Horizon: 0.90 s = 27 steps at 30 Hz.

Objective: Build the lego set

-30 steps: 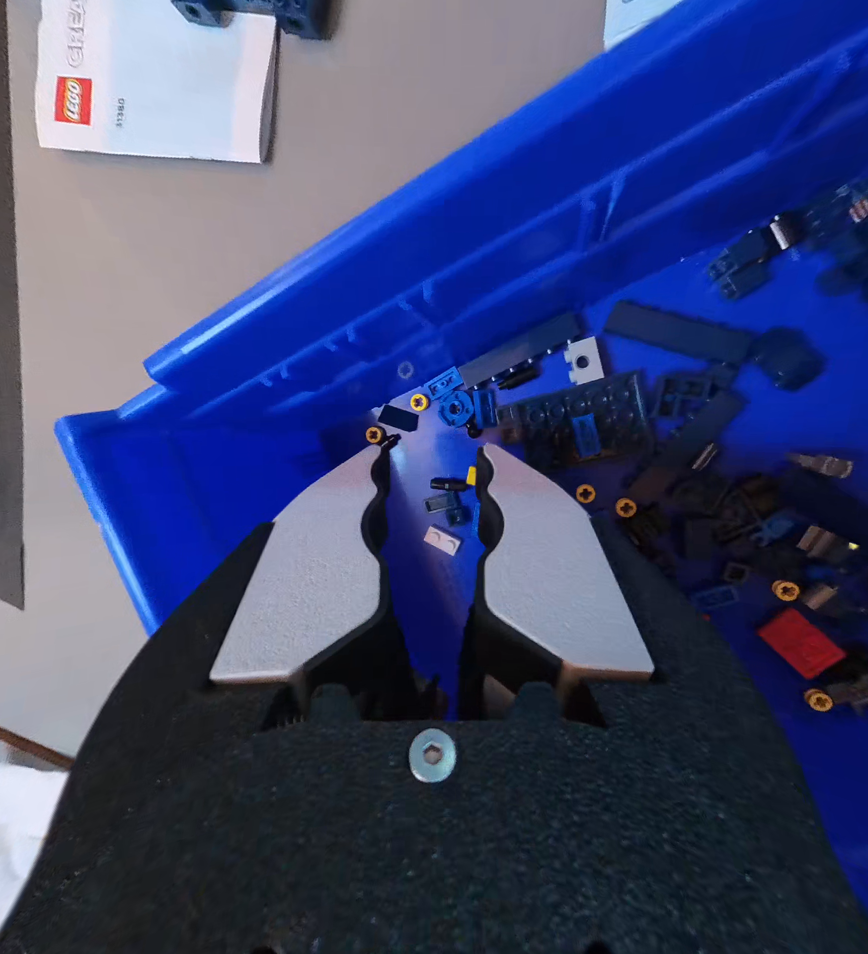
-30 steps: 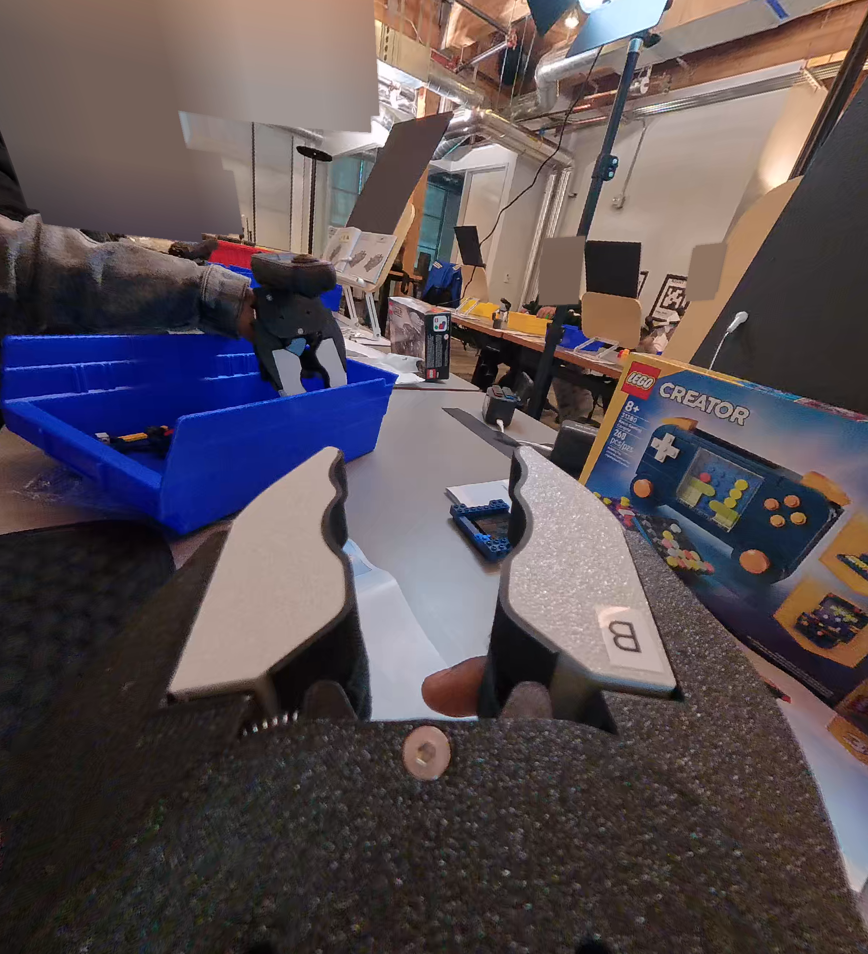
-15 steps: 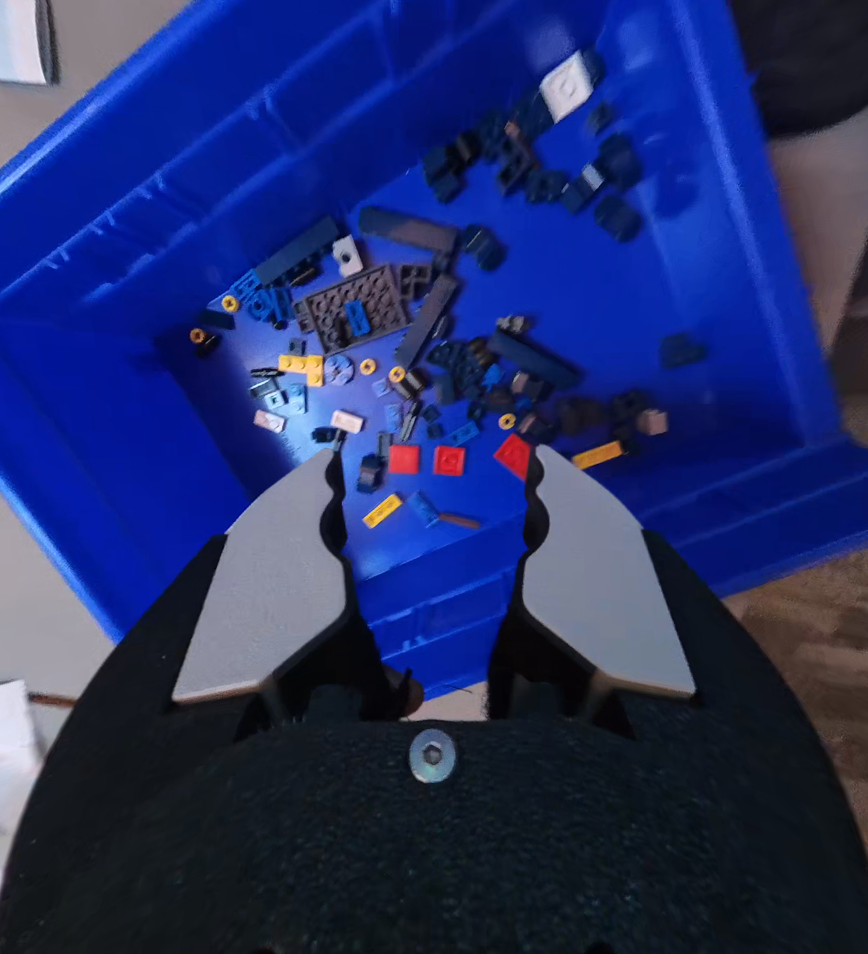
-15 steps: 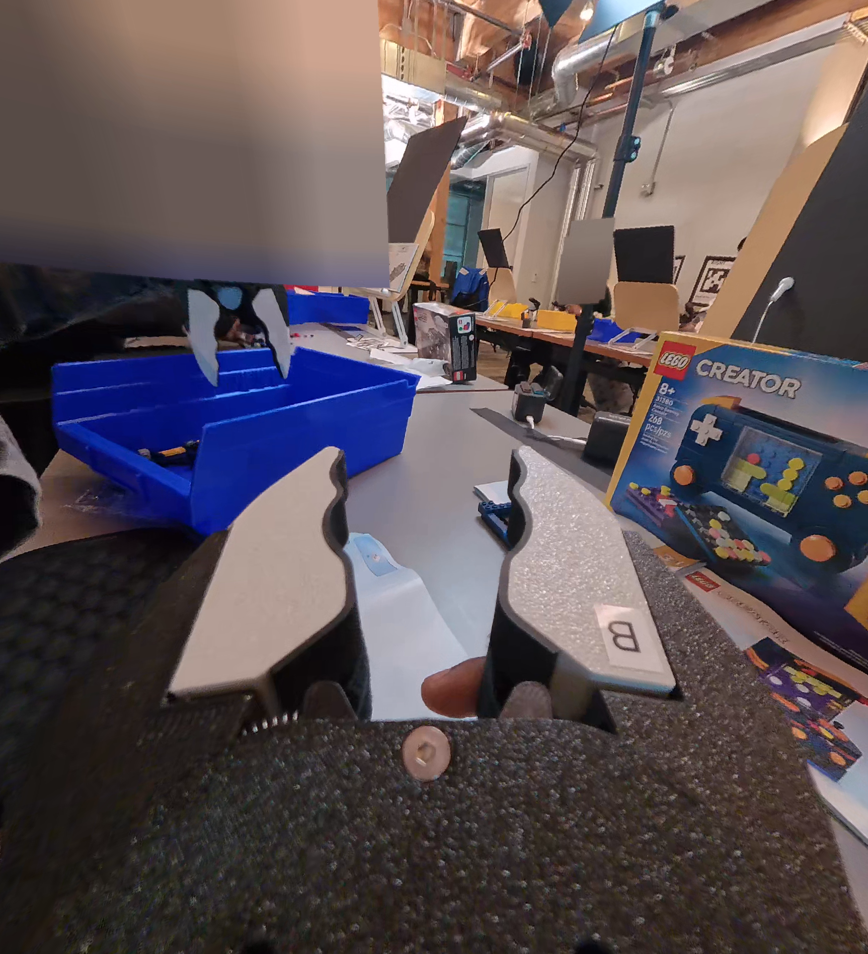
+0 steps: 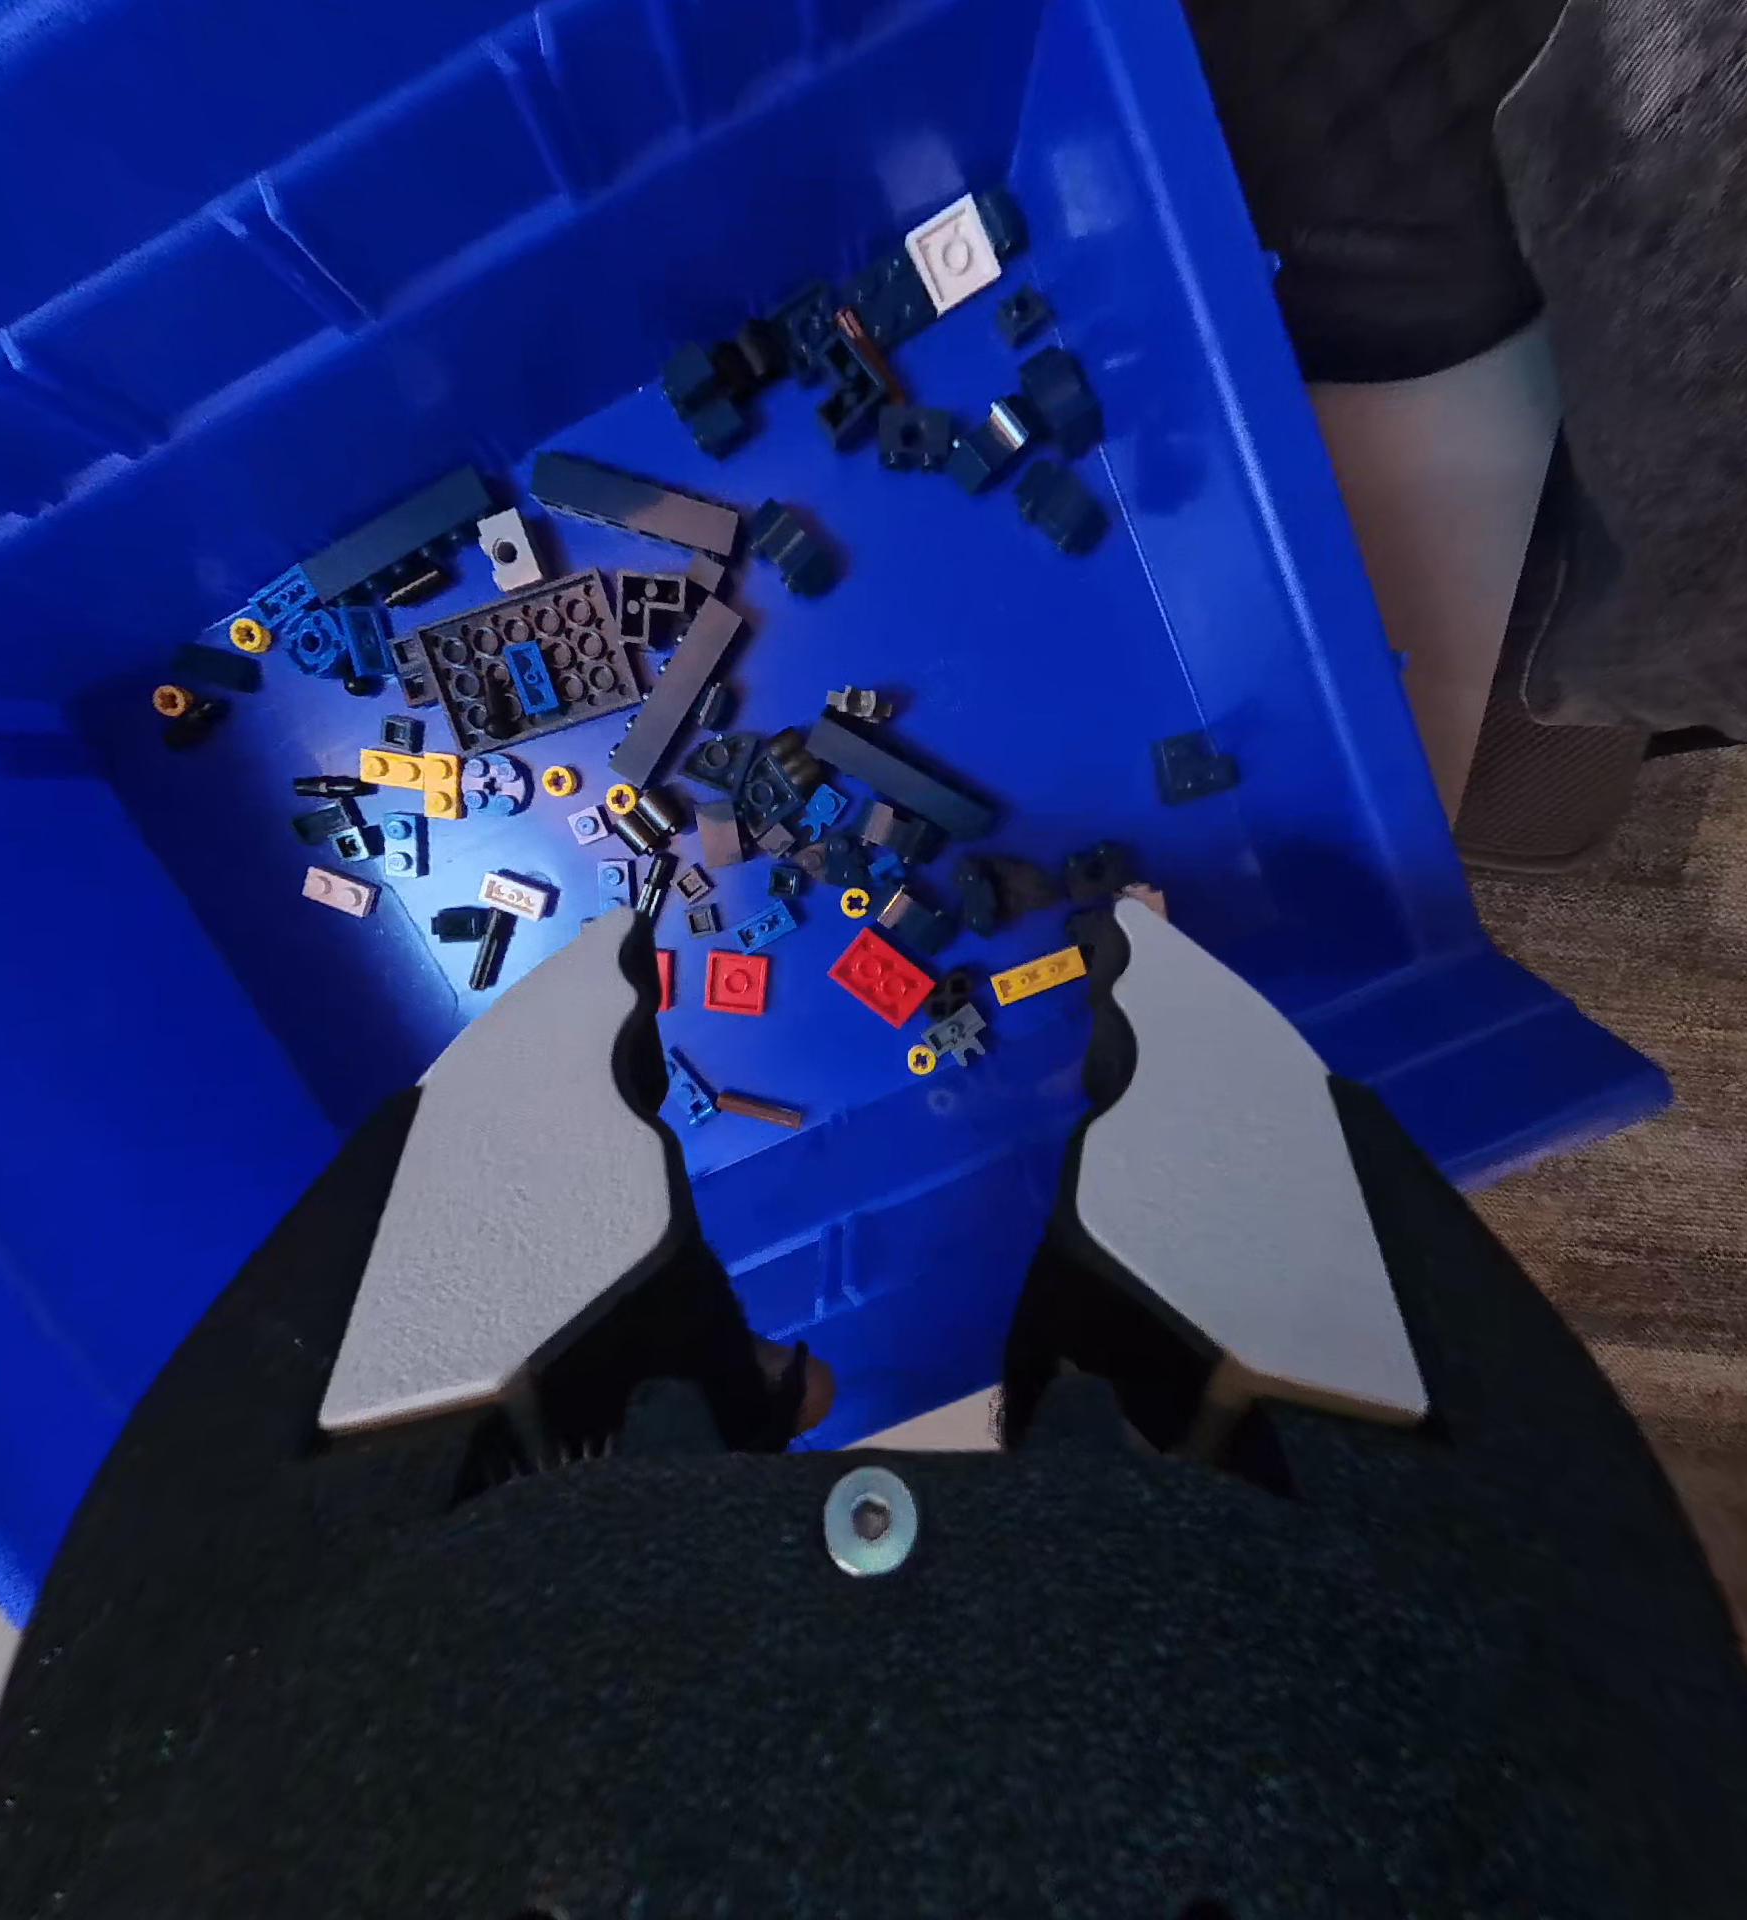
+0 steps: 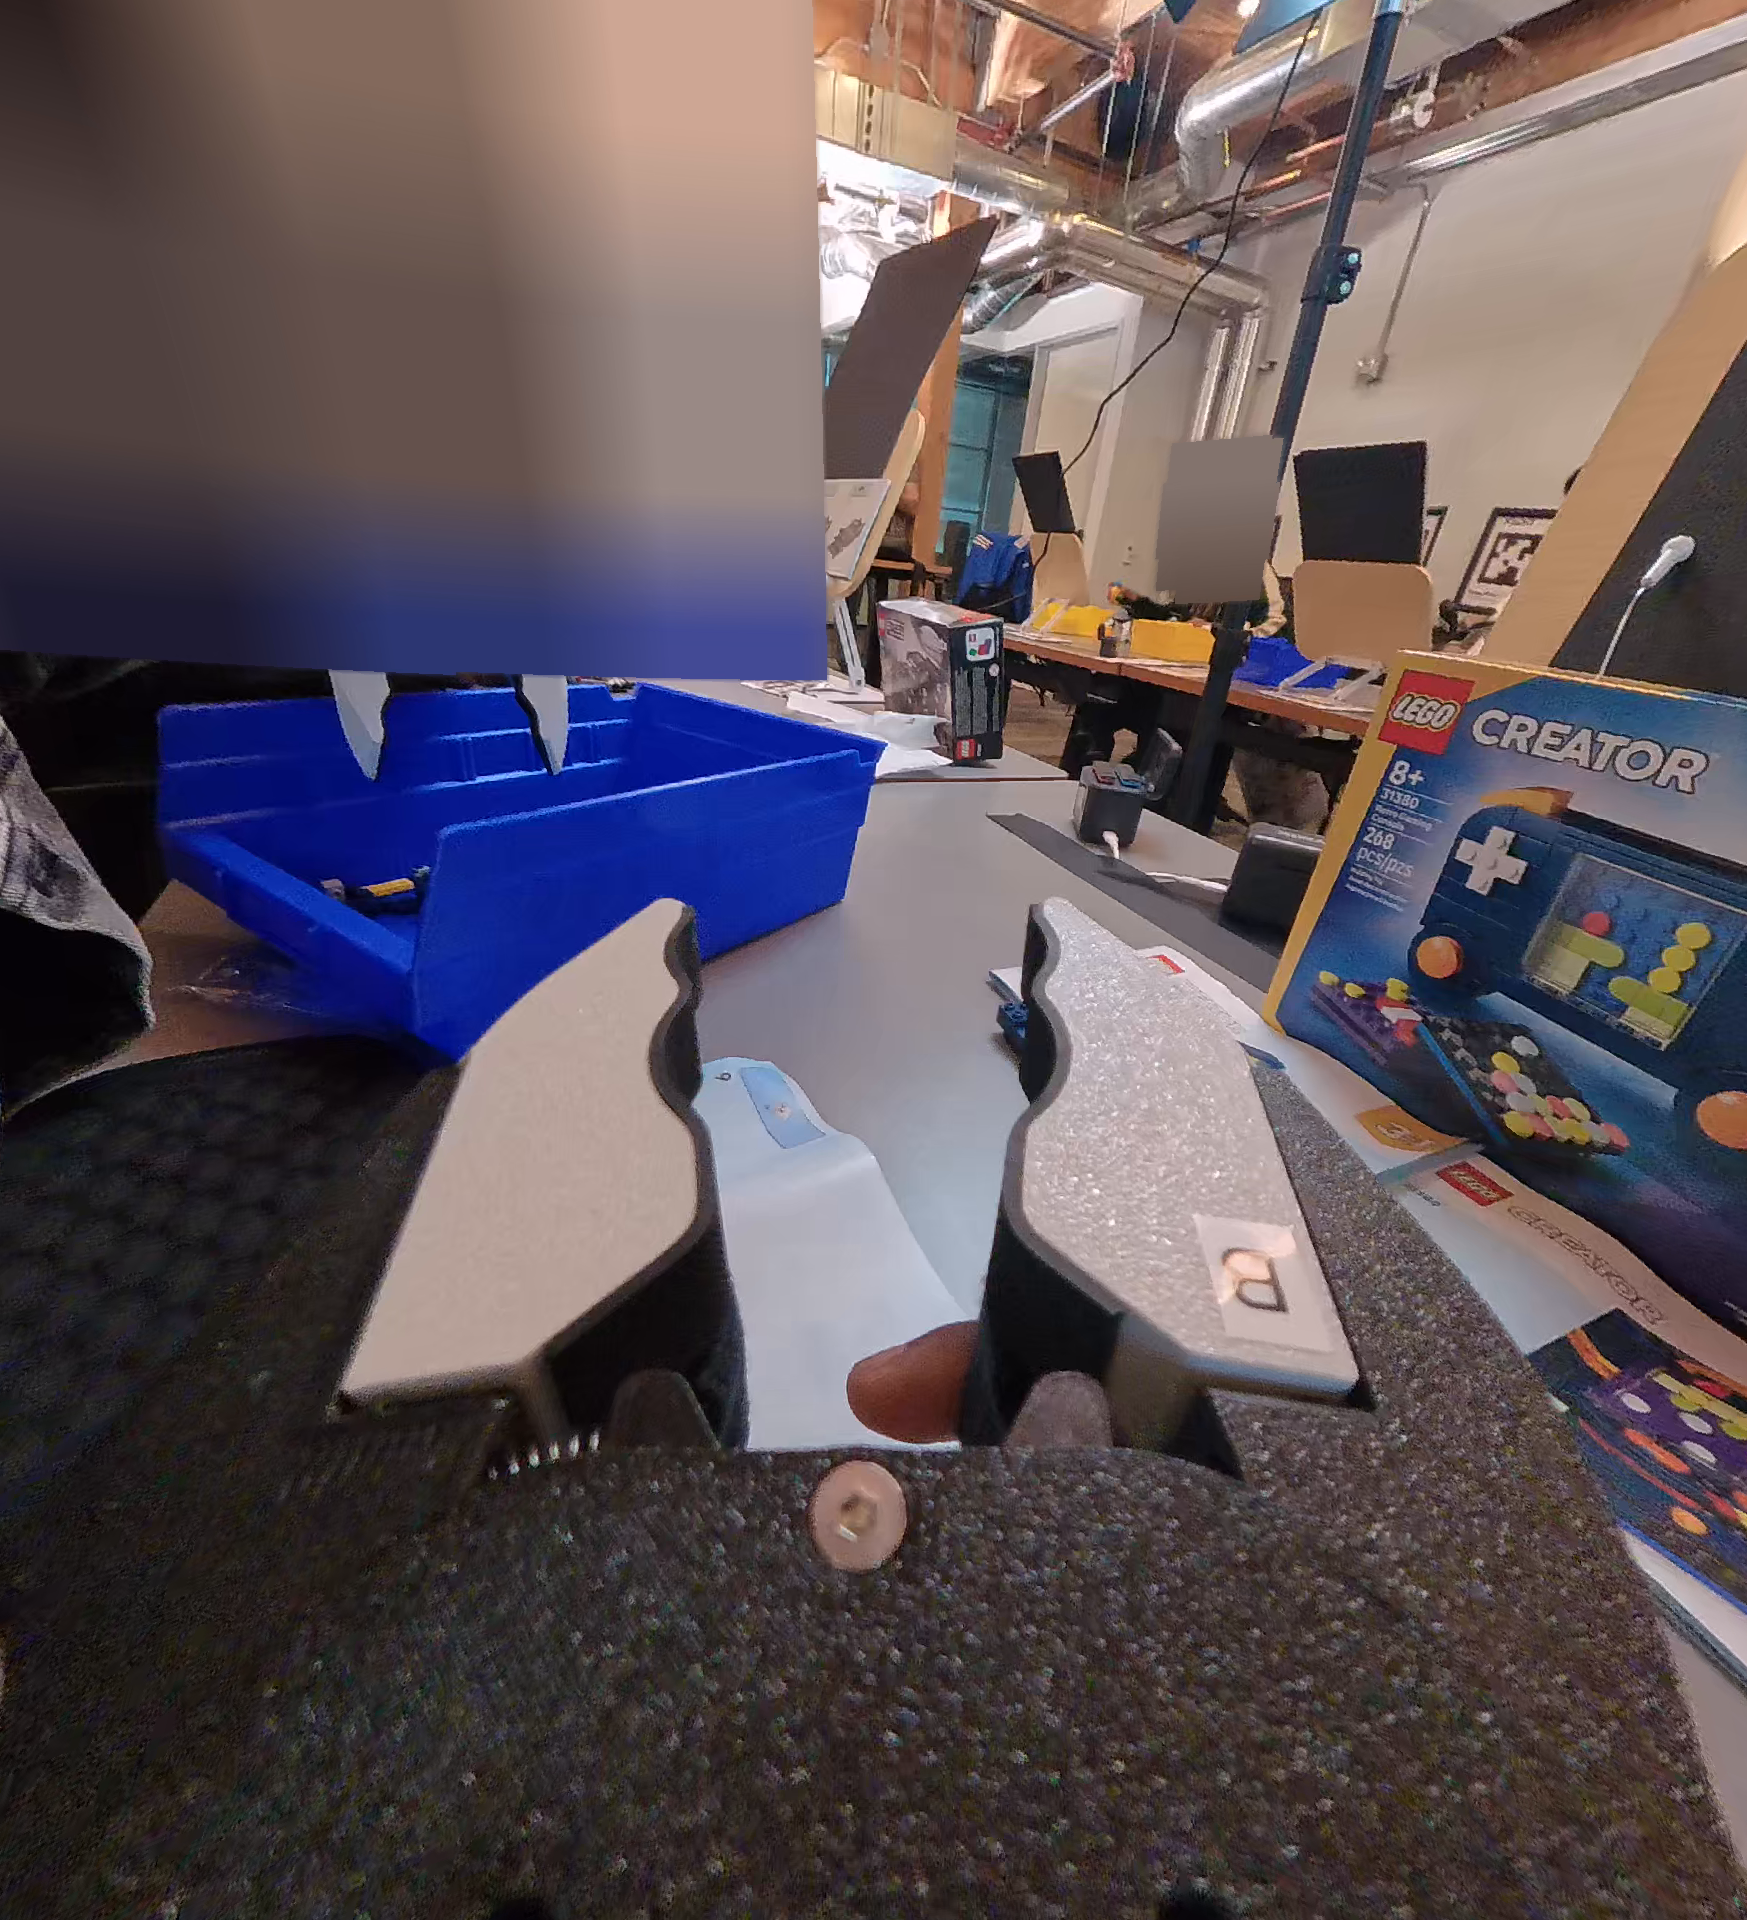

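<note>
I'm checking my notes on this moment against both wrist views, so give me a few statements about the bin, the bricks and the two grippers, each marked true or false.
1. The left gripper hangs open above the blue bin. True.
2. The left gripper holds a red brick. False: the red plate lies on the bin floor, clear of both fingers.
3. The right gripper is open with nothing between its fingers. True.
4. The bin holds only red pieces. False: most are dark blue, with some yellow ones such as the yellow plate.
5. The toy set box lies flat inside the bin. False: it stands on the grey table.
</note>
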{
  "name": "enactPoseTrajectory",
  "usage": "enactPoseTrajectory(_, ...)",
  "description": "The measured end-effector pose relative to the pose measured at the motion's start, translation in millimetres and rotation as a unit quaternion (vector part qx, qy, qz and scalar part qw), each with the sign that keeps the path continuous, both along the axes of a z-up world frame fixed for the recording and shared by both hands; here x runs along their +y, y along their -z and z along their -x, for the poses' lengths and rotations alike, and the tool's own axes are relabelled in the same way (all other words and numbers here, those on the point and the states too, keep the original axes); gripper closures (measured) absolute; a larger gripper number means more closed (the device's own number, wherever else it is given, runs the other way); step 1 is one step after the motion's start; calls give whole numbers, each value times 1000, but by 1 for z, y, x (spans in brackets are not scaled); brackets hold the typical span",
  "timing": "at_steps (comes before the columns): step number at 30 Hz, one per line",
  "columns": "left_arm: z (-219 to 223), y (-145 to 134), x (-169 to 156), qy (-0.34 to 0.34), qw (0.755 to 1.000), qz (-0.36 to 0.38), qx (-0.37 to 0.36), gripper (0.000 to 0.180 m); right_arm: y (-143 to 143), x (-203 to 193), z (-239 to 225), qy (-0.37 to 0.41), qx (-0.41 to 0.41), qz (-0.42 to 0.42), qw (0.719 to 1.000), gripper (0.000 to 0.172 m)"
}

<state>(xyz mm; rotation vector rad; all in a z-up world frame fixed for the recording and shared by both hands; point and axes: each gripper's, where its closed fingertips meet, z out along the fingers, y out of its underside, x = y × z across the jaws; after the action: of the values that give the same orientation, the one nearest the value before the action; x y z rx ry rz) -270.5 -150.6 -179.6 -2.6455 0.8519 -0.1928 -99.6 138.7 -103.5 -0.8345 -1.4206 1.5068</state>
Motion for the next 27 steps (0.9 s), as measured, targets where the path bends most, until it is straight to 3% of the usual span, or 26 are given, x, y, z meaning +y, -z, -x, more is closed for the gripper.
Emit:
enactPoseTrajectory(6,-1,2,0,22,999,5,28,106,-1,0,0,-14,5,22,1000,112)
enactPoseTrajectory(12,16,18,8,7,994,20,110,117,0,2,0,-22,8,42,999,113)
enactPoseTrajectory(22,-35,10,34,89,994,-56,-34,115,5,2,1,-25,1,39,999,114)
enactPoseTrajectory(27,-41,4,49,60,992,-84,-71,118,5,1,1,-28,0,40,999,114)
